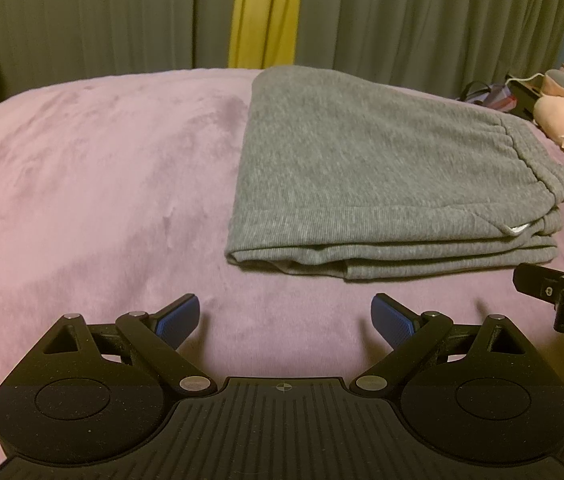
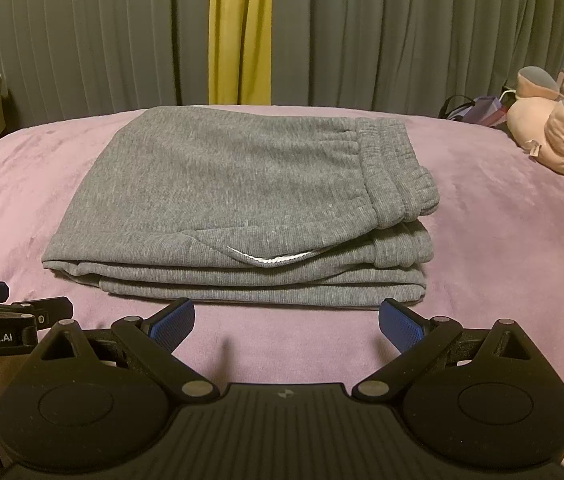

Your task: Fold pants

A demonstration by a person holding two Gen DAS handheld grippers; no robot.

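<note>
Both tongs, left tongs (image 1: 285, 322) and right tongs (image 2: 286, 326), are hanging spread and empty as I'm judging the grey pants (image 2: 237, 200) fully folded on the bed (image 2: 494, 248).

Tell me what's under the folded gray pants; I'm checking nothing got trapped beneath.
The gray pants lie folded in stacked layers on the purple blanket, which shows all around them. Whatever lies directly beneath the stack is covered and cannot be seen.

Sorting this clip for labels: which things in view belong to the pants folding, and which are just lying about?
Part of the job:
grey sweatpants, folded in a stack
left gripper, open
right gripper, open
pink blanket under the sweatpants

Just lying about:
pink plush toy
curtains
</note>
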